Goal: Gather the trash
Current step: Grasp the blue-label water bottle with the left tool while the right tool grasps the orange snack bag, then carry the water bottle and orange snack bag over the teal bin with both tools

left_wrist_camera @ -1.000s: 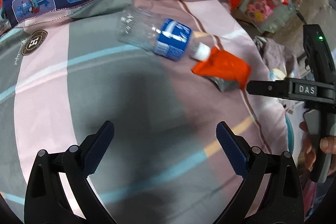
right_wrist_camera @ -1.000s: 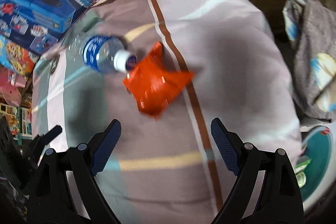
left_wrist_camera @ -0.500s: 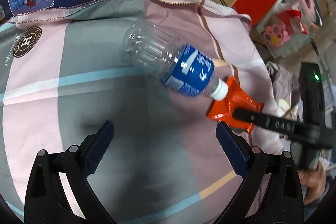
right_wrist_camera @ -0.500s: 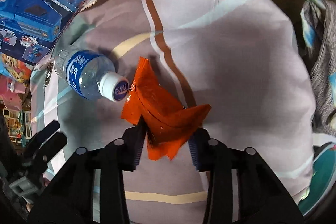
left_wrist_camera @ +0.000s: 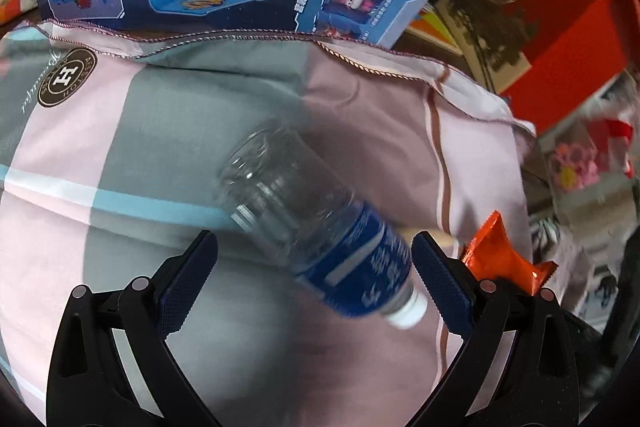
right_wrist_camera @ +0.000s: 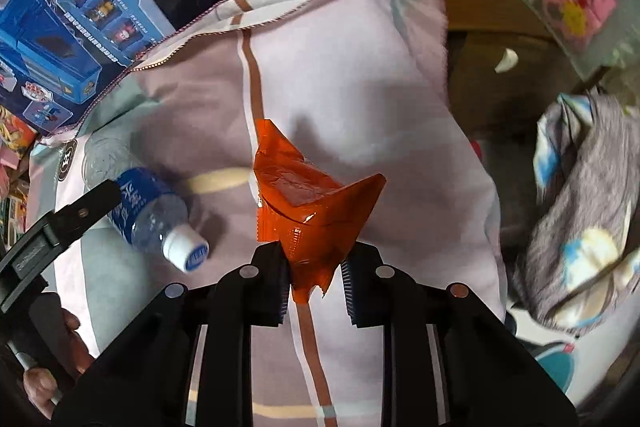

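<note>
Right gripper [right_wrist_camera: 314, 281]: I have it clamped on the lower corner of the orange wrapper [right_wrist_camera: 310, 195].
Left gripper [left_wrist_camera: 314, 263]: jaws spread wide, straddling the plastic bottle [left_wrist_camera: 324, 243].
Bottle: on its side on the striped sheet [left_wrist_camera: 160, 131], cap toward me.
Wrapper: just right of the bottle cap [right_wrist_camera: 186, 247].

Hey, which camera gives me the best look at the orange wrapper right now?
The right wrist view: the orange wrapper fills the centre, pinched at its lower end by the right gripper. The left wrist view shows only part of it, behind the left gripper's finger.
</note>
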{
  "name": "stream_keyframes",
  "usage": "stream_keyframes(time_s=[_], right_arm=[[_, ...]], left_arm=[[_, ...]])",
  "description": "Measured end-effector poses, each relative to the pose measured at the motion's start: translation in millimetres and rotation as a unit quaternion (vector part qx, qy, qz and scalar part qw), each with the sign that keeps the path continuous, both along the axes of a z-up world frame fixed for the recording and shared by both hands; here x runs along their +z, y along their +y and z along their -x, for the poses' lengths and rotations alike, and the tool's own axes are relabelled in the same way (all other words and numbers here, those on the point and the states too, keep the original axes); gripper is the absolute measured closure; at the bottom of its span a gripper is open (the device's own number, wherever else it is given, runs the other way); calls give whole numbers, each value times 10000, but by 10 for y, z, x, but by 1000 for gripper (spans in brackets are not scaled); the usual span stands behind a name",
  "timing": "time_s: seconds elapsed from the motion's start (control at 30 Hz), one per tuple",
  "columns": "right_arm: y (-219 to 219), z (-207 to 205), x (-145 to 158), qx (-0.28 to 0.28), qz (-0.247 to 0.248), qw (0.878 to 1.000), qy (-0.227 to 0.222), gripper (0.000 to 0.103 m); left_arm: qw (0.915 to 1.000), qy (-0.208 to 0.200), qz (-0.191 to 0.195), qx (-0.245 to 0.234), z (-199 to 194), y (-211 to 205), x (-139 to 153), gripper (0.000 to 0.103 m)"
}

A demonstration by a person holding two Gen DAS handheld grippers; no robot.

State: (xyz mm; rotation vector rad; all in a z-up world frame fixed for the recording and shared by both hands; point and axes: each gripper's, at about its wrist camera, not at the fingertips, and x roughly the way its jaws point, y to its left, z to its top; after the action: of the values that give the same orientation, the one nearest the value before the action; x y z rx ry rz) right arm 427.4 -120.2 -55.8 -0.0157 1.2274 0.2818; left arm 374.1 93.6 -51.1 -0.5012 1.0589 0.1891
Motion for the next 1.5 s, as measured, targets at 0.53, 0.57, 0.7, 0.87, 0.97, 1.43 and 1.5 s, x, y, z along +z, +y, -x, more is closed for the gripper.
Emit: stream_keyframes(time_s=[0.53,0.57,0.7,0.87,0.97,1.43,1.5], right_arm=[[227,-118,-184,218,137,9997,-2,83],[216,-99,-179,204,139,9997,-20,83],[162,11,-134,184,141,9997,-58,83],[18,276,-5,114,-87,9998,-134,84],[-95,471,85,47,-274,9994,-197,84],[-1387,1895,422,-750,-1031,9905,-517,84],[-1632,2072,428,-925,-1068,9884,-561,84]], left_arm=[[9977,349,-318,-485,-242,-225,-327,19],[9974,340,-371,-525,-222,-229,-319,19],[9948,355,-613,-732,-102,-277,-281,20],[9935,248,-639,-913,169,-329,-124,20],[9912,86,-694,-1123,387,-438,26,20],[9570,-298,-377,-2861,1461,-1508,360,19],[9509,-332,-373,-3056,1552,-1691,383,19]])
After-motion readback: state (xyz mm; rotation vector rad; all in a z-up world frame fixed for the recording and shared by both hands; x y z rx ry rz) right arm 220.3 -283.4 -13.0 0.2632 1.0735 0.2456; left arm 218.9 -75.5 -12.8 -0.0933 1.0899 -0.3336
